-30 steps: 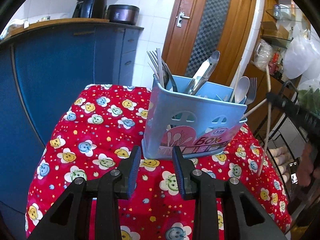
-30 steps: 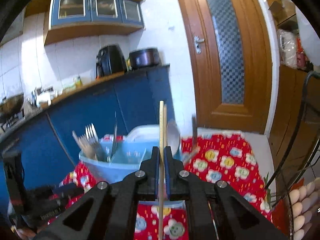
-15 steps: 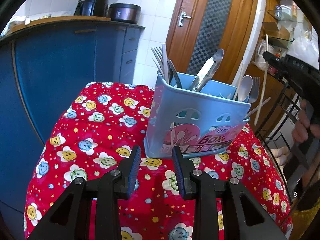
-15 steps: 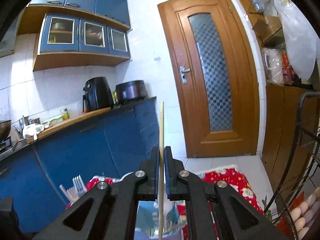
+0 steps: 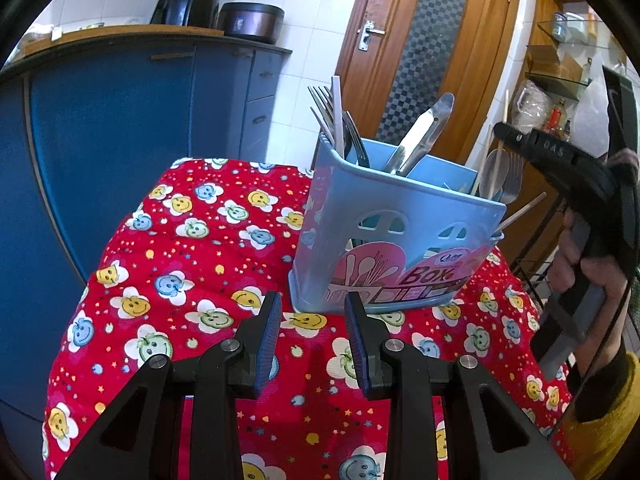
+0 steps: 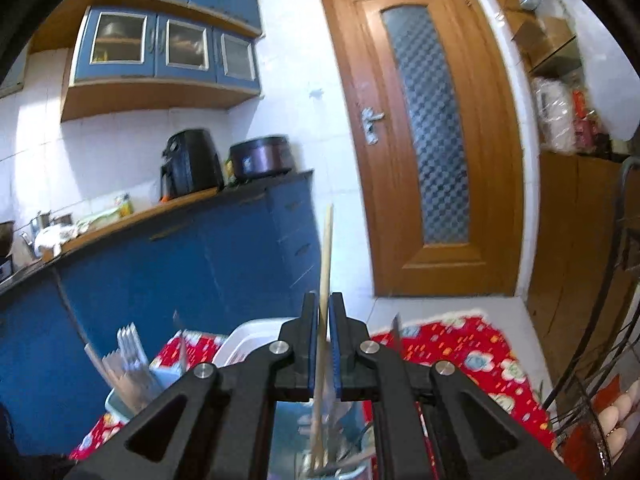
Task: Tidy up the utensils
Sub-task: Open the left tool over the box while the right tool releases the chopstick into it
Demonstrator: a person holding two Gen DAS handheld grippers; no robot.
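**Chopstick held above the cutlery caddy**

Blue kitchen cabinets and a wooden door frame a table draped in a red smiley-print cloth. At centre right of the left wrist view stands a light-blue utensil caddy marked "Box", with forks rising from its left corner, metal tongs leaning in the middle, and a spoon at the right. The left gripper sits low in the frame with its jaws apart and nothing between them, just short of the caddy's base. At the right edge, the right gripper, gripped by a hand, pinches a wooden chopstick whose lower end reaches down among the caddy's right-side utensils. In the right wrist view that gripper is clamped on the upright chopstick at lower centre, above the caddy.
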